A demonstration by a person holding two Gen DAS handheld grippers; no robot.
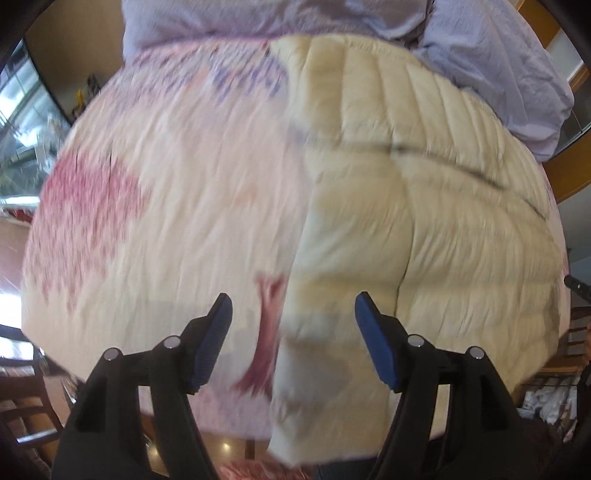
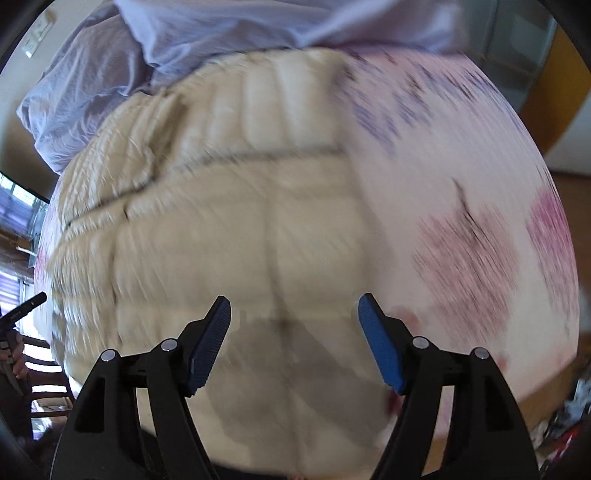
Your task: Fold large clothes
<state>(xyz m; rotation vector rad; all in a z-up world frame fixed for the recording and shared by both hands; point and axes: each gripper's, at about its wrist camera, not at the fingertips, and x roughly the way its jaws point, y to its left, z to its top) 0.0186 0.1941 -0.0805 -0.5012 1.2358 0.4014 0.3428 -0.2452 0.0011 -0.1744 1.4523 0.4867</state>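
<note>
Tongs hang spread and empty: left gripper [image 1: 293,341] above the cream quilted jacket [image 1: 406,221], right gripper [image 2: 294,341] likewise, both low in frame, touching nothing.

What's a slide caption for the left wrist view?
Open left claw above a cream puffer jacket spread on a floral cloth, nothing gripped.

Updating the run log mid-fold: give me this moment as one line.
left gripper: open, empty | right gripper: open, empty | cream puffer jacket: flat on floral cloth | lavender garment: heaped behind
</note>
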